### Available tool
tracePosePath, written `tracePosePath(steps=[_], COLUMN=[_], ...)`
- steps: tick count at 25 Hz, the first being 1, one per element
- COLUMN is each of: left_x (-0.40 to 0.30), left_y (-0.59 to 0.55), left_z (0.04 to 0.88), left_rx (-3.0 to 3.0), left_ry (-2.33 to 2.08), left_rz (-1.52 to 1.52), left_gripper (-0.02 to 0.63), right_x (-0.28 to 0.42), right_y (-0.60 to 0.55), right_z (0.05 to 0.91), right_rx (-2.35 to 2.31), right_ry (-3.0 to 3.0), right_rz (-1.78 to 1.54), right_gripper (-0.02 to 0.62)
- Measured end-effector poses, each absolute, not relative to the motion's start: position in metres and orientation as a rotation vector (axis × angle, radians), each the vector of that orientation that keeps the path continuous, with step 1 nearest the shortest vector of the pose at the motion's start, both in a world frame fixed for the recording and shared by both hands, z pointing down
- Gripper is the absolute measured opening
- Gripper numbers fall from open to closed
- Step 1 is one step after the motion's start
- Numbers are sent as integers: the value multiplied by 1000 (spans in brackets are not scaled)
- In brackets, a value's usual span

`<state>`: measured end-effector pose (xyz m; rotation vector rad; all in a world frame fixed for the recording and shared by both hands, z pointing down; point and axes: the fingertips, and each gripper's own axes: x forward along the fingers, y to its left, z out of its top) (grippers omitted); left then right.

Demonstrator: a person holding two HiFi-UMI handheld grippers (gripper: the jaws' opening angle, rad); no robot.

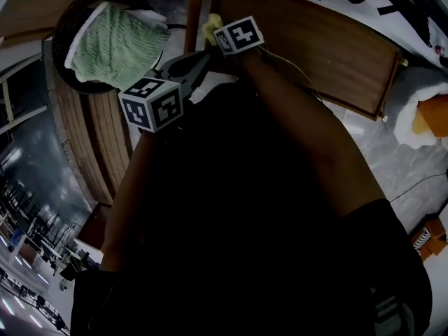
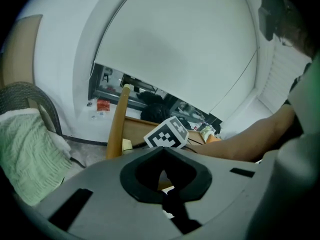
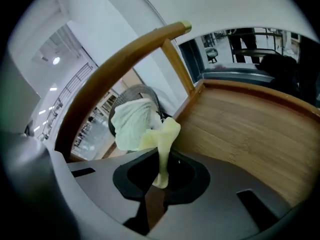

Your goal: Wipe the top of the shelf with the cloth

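The right gripper (image 3: 161, 160) has its fingers clenched on a thin pale yellow cloth (image 3: 167, 133), which sticks up from between them in a crumpled strip. Just beyond those fingers and to their right spreads the brown wooden shelf top (image 3: 250, 129), with a raised edge along its far side. Whether the cloth touches the wood cannot be told. The left gripper (image 2: 162, 153) has its fingers pressed together with nothing between them. Just ahead of them are the right gripper and the person's bare forearm (image 2: 250, 140). A round light wooden post (image 2: 116, 129) rises ahead and left of the left fingers. Farther left of both pairs of fingers, a pale green knitted towel (image 1: 115, 44) lies in a dark woven round basket (image 1: 61, 33).
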<state>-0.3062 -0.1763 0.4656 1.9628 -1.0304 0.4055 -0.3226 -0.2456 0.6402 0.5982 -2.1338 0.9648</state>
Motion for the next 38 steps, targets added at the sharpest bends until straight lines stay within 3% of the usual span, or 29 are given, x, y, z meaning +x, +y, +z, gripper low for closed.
tracePosePath(steps=[10,38], left_x=[-295,-29], left_y=[-185,-169], left_z=[476,491], left_rx=[1982,2098], left_ry=[-1003,-704], left_rz=[428,517], left_gripper=[11,11], right_x=[-306,92], right_y=[-242,-210], right_z=[649,641], right_rx=[625,1054], right_ry=[-2070,-1815], right_rz=[879,1010], right_gripper=[48,49])
